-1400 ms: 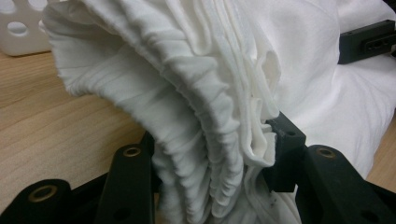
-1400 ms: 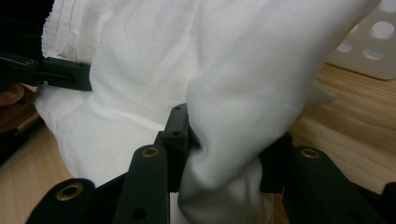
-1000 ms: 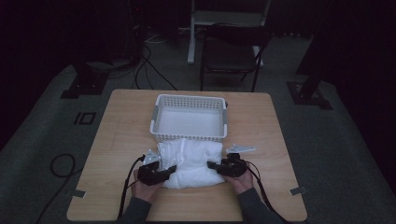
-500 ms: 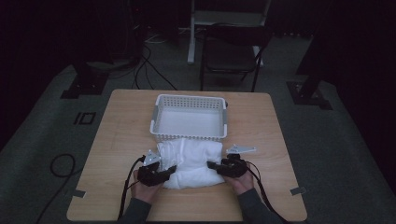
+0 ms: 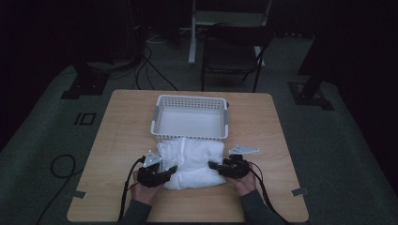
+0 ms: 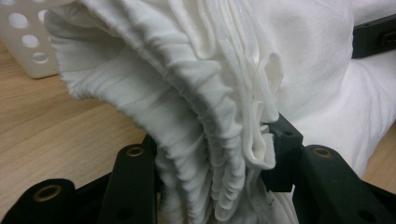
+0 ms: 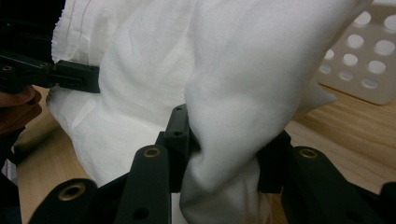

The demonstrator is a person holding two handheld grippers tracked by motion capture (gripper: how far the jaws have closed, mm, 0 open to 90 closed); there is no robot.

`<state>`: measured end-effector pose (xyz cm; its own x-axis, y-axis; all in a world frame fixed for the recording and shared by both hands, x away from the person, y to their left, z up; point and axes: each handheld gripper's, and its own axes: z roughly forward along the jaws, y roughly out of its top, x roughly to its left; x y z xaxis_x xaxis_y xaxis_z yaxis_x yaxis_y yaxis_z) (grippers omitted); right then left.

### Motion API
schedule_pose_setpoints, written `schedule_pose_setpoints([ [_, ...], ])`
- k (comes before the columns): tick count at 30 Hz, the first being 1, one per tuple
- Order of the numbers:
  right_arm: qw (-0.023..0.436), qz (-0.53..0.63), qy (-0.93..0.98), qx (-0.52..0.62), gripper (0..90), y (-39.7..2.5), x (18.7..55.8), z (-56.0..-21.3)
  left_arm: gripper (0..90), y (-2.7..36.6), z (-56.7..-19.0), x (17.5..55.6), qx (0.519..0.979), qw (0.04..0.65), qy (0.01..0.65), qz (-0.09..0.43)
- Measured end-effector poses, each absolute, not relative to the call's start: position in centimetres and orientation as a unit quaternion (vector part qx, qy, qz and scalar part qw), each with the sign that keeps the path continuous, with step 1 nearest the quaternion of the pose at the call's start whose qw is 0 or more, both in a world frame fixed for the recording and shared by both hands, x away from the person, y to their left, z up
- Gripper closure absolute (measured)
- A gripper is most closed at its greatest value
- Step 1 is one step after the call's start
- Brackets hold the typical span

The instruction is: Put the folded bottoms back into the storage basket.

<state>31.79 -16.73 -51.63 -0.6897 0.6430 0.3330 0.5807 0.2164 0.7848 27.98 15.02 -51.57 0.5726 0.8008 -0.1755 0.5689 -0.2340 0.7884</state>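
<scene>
Presently, left gripper point(image 5: 170, 169) and right gripper point(image 5: 212, 165) remain clamped on unmoved white cloth point(image 5: 190, 161), basket point(image 5: 190, 104) at 12 o'clock; lift pending.

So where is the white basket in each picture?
High view: the white basket sits mid-table, just beyond the white cloth.
Left gripper view: a corner of it shows at the top left, behind the cloth.
Right gripper view: its holed wall shows at the upper right.
Shared landmark: the white cloth, pinched by the left claw and the right claw.
</scene>
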Motion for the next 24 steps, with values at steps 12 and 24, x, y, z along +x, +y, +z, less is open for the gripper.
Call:
schedule_pose_setpoints([
  [12, 0.037, 0.494, 0.777, 0.387, 64.6, -16.9, 31.5, -50.8, 56.1, 15.0, -50.7, 27.6, 0.772, 0.437, 0.440, 0.141],
  [24, 0.042, 0.499, 0.777, 0.382, 64.7, -16.8, 31.2, -49.8, 56.1, 15.1, -49.7, 27.1, 0.770, 0.441, 0.438, 0.144],
])
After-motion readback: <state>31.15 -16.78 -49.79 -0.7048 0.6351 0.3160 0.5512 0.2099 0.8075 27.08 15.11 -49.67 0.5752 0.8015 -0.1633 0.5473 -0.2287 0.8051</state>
